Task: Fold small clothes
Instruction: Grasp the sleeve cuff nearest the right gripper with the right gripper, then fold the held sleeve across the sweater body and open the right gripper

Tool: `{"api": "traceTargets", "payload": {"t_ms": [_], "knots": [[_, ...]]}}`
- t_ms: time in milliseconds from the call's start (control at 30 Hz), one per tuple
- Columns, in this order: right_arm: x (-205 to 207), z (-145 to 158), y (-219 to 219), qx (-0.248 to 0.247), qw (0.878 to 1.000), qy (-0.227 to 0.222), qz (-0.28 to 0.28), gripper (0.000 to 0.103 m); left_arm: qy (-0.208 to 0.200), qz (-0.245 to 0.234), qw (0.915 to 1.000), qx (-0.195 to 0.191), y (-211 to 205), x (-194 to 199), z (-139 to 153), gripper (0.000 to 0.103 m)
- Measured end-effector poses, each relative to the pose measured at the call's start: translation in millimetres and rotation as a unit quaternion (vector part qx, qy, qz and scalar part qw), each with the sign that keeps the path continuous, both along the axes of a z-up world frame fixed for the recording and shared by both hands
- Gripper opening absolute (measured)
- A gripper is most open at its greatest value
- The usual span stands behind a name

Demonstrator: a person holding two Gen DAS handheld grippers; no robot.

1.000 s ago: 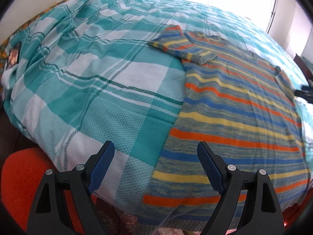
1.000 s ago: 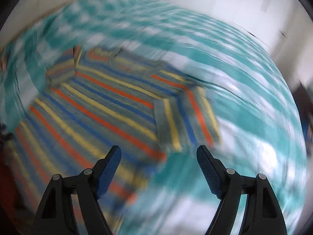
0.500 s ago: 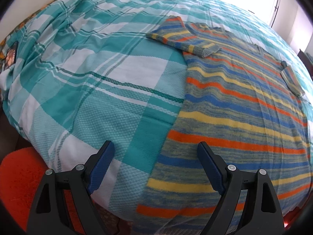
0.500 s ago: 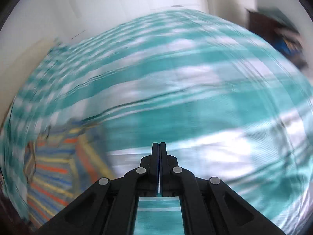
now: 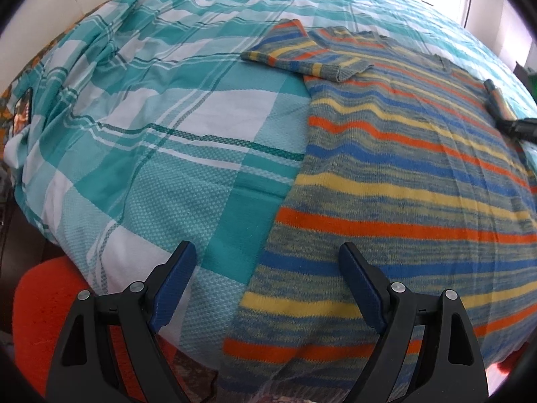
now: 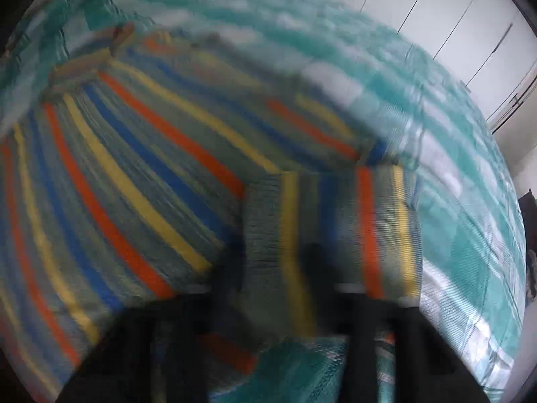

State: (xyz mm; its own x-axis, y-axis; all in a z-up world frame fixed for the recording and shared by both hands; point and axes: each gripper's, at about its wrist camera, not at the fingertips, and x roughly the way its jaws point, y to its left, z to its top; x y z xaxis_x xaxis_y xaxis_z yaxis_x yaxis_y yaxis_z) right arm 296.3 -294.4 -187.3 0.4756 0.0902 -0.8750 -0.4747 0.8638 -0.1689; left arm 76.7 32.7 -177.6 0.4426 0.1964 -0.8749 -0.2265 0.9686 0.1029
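**Striped sweater spread on a checked bedspread, one gripper open and the other at a sleeve**

A knitted sweater (image 5: 402, 174) with orange, yellow and blue stripes on a grey-green ground is laid flat on a teal and white checked bedspread (image 5: 167, 117). In the left wrist view it fills the right half of the picture, with its hem nearest the camera. One folded sleeve (image 5: 308, 60) is turned inward across the upper chest.

The left gripper (image 5: 268, 278) is held above the bed's near edge with its blue-padded jaws wide apart and nothing between them. The sweater's side edge runs beneath the gap. An orange fabric surface (image 5: 43, 319) is seen below the bed at lower left.

The right gripper (image 5: 506, 126) is seen at the far right edge, its tip touching the far sleeve (image 5: 498, 100). The right wrist view is heavily blurred. There the far sleeve (image 6: 335, 221) is seen draped between the dark fingers of the right gripper (image 6: 273, 268). Its jaws have just been closed from wide apart and eased very slightly, and they appear clamped on the sleeve fabric. White wardrobe doors (image 6: 436, 10) are seen behind the bed.
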Motion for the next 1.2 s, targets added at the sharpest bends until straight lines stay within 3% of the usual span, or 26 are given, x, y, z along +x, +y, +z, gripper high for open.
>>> {"api": "traceTargets", "payload": {"t_ms": [67,100,200,267,400,533,667,700,733,767,833,933,1000,1067,1100,1200], "knots": [[4.0,28.4,-44.1,0.075,0.994,-0.019,-0.078,0.008,0.000,-0.002,1.0000,-0.002,0.2,-2.6,0.7,0.088],[6.0,43.8,-80.3,0.125,0.983,-0.029,-0.128,0.008,0.001,-0.003,1.0000,-0.002,-0.1,-3.0,0.4,0.088],[7.7,59.4,-190.5,0.224,0.936,-0.030,-0.269,0.008,0.001,-0.008,1.0000,-0.003,-2.6,-1.7,0.4,0.088],[4.0,56.0,-243.9,0.245,0.913,-0.024,-0.324,0.008,0.002,-0.009,1.0000,-0.004,-4.8,0.8,-0.1,0.088],[-8.2,33.3,-292.7,0.280,0.884,0.014,-0.373,0.008,0.002,-0.011,0.9999,-0.003,-9.4,2.4,0.3,0.088],[-18.1,30.6,-305.6,0.301,0.871,0.019,-0.388,0.007,0.004,-0.015,0.9999,0.002,-11.6,1.0,0.2,0.088],[-56.1,31.9,-325.3,0.332,0.837,0.027,-0.434,0.007,0.002,-0.014,0.9999,-0.001,-10.3,0.8,0.9,0.088],[-62.3,28.9,-326.9,0.316,0.840,0.028,-0.440,0.001,0.002,-0.012,0.9999,-0.002,-10.2,1.2,0.2,0.088],[-68.5,23.1,-327.5,0.277,0.850,0.029,-0.448,0.001,0.003,-0.012,0.9999,-0.003,-10.4,1.8,-0.9,0.088],[-70.2,16.8,-329.6,0.267,0.851,0.035,-0.451,0.001,0.004,-0.013,0.9999,-0.002,-11.0,2.5,-1.8,0.088],[-79.3,1.4,-334.1,0.292,0.835,0.050,-0.464,0.001,0.003,-0.015,0.9999,0.000,-12.0,2.4,-1.0,0.088],[-83.3,8.2,-329.0,0.331,0.834,0.032,-0.439,0.003,0.002,-0.019,0.9998,0.001,-12.1,-0.3,0.3,0.088],[-84.7,13.9,-330.8,0.336,0.834,0.023,-0.437,0.013,0.001,-0.019,0.9998,0.000,-11.4,-1.6,0.2,0.088],[-83.5,13.5,-335.3,0.344,0.829,0.021,-0.441,0.054,0.001,-0.017,0.9998,-0.002,-10.9,-1.2,-0.6,0.088],[-81.0,12.1,-338.6,0.347,0.825,0.018,-0.446,0.058,0.001,-0.016,0.9999,-0.002,-11.2,-1.0,-1.1,0.089],[-62.7,-1.1,-348.6,0.373,0.809,0.030,-0.453,0.056,0.002,-0.016,0.9999,0.001,-12.5,-0.4,-2.8,0.090]]}}
